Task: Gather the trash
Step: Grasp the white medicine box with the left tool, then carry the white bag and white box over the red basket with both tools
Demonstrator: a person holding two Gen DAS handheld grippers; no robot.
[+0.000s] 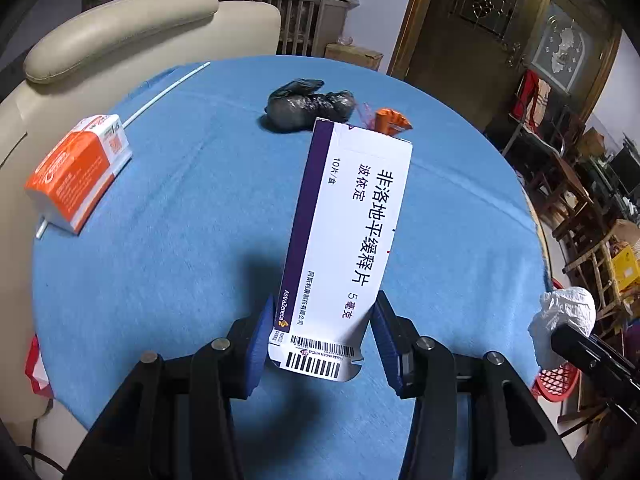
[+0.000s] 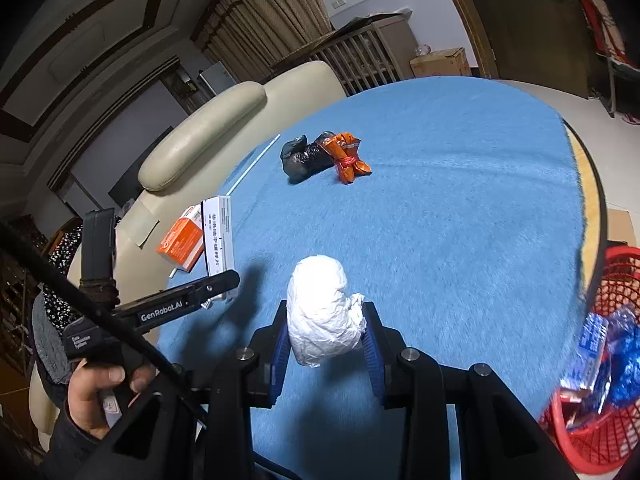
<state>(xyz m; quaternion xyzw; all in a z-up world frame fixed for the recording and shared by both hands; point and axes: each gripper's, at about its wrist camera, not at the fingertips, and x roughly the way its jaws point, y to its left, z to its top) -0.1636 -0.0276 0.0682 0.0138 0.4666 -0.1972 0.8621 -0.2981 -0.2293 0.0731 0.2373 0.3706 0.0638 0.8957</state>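
My left gripper [image 1: 324,308] is shut on the lower end of a white and purple medicine box [image 1: 352,216], which it holds lifted above the blue-covered round table [image 1: 160,280]. The right wrist view shows the same box [image 2: 218,236] at the left. My right gripper [image 2: 326,320] is shut on a crumpled white wad [image 2: 320,312], which also shows at the right edge of the left wrist view, white wad [image 1: 564,316]. On the table lie an orange box [image 1: 78,168], a black bag [image 1: 308,104], an orange wrapper [image 1: 390,120] and a thin white stick [image 1: 166,90].
A red mesh basket [image 2: 592,432] stands beside the table's right edge and holds blue wrappers [image 2: 600,352]. A beige leather chair [image 1: 120,28] is behind the table on the left. A person's hand [image 2: 96,392] grips the left tool. Furniture crowds the far right.
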